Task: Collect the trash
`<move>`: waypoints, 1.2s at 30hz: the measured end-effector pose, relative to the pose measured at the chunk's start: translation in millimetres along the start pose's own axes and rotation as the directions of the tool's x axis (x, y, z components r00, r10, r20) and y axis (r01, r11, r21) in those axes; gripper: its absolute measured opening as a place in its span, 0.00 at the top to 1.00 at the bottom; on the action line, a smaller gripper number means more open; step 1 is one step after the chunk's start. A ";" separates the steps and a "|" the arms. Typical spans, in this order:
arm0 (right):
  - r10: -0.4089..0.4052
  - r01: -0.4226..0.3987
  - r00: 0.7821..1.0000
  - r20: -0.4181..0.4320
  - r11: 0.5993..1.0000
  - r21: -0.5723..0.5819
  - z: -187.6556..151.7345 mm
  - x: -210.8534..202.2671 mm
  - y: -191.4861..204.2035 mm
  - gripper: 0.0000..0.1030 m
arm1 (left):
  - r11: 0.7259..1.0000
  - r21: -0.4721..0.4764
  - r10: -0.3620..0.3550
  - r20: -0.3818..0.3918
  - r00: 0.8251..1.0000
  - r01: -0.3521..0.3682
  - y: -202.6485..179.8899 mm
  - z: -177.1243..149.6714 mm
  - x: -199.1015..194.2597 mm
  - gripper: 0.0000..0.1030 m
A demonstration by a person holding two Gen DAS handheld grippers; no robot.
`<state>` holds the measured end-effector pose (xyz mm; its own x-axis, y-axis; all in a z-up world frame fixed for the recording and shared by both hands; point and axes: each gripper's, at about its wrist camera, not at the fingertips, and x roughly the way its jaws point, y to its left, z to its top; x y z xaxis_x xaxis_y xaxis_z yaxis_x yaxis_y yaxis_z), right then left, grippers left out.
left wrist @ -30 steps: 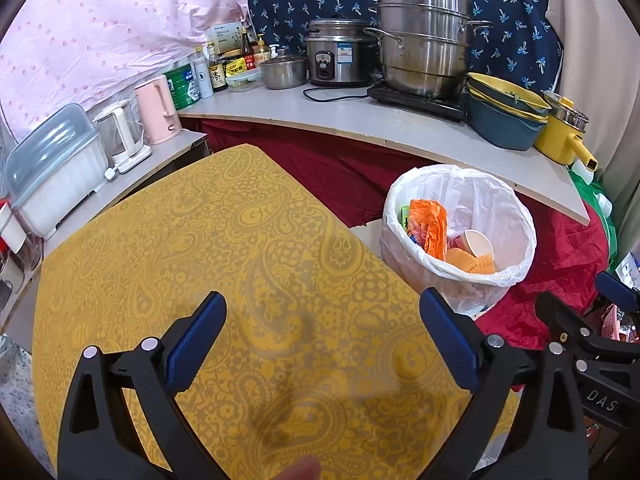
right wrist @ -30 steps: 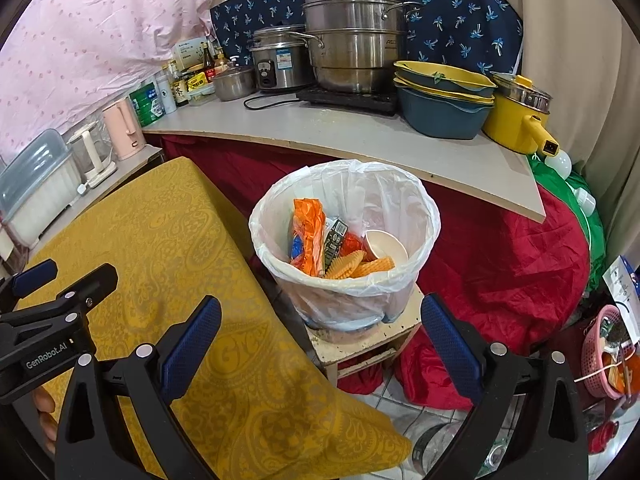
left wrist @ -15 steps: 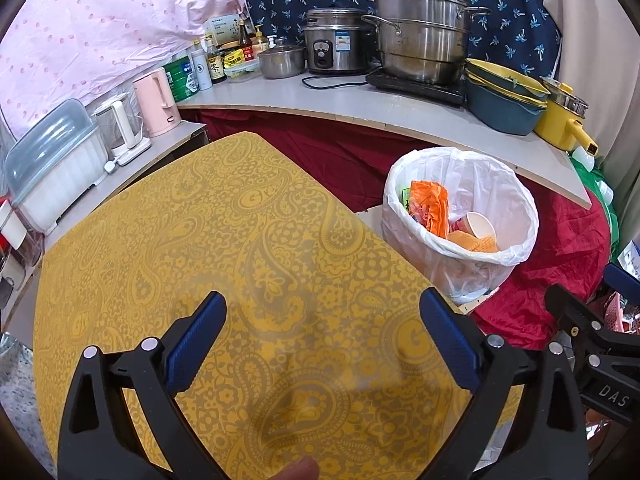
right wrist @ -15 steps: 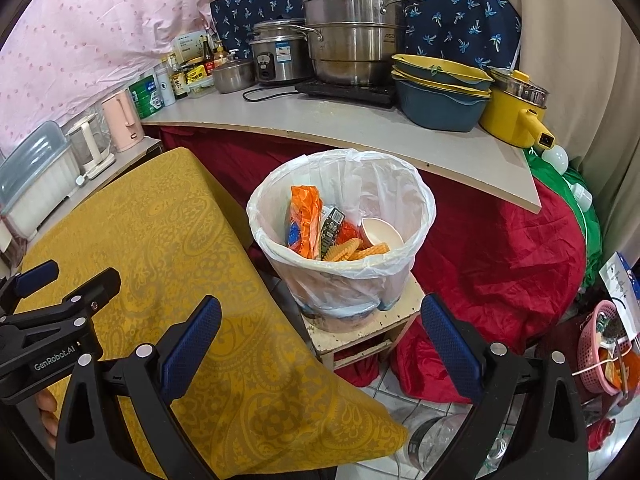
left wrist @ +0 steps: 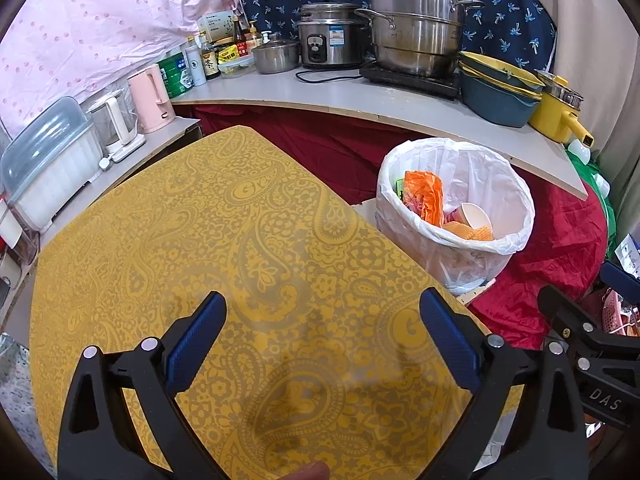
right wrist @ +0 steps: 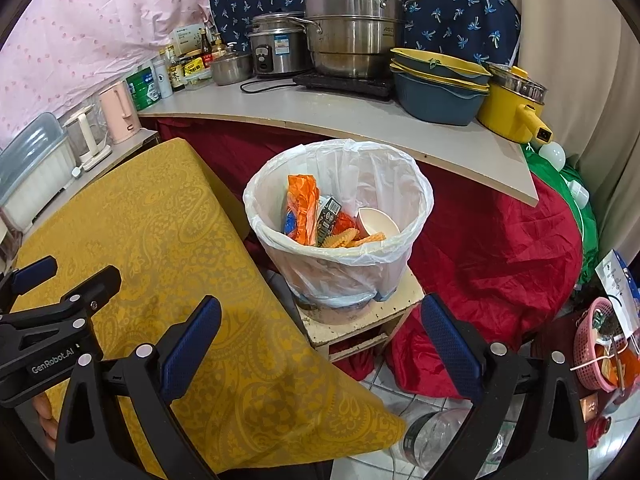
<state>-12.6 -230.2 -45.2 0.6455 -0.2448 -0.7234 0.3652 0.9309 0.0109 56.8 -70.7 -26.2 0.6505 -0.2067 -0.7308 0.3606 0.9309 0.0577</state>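
Yellow tablecloth [left wrist: 208,240] is lying bare while both the left gripper [left wrist: 322,344] and right gripper [right wrist: 320,340] are hovering wide open and empty, since the trash [right wrist: 308,216] is sitting inside the lined bin [right wrist: 416,184] beside it.

The bin [right wrist: 340,216] hides most of its trash; only the tops of an orange wrapper [right wrist: 302,200] and a cup [right wrist: 376,220] show. The labels on the bottles [left wrist: 208,60] are too small to read. A clear bottle [right wrist: 436,436] on the floor is partly behind a gripper finger. A fingertip [left wrist: 308,474] is cut off by the bottom edge. The pink basket [right wrist: 596,348] holds things, maybe wrappers.
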 end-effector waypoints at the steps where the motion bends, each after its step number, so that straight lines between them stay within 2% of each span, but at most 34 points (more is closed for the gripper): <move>1: -0.002 0.002 1.000 0.001 1.000 -0.002 0.0 0.3 -0.2 0.06 | 1.000 0.001 -0.003 -0.002 1.000 0.003 0.0 -0.2 0.2 0.10; 14: -0.002 0.002 1.000 -0.009 1.000 0.005 -1.1 6.8 -4.9 0.06 | 1.000 0.008 -0.018 -0.027 0.999 0.018 -5.6 -2.4 8.0 0.10; 36: 0.001 0.000 1.000 -0.018 1.000 0.023 -4.5 15.4 -13.4 0.06 | 1.000 0.028 0.006 -0.020 1.000 -0.005 -18.8 -1.4 14.0 0.10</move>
<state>-10.5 -245.2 -59.6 0.6336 -0.2392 -0.7357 0.3806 0.9244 0.0272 58.2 -90.6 -38.4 0.6388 -0.1949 -0.7443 0.3757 0.9232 0.0807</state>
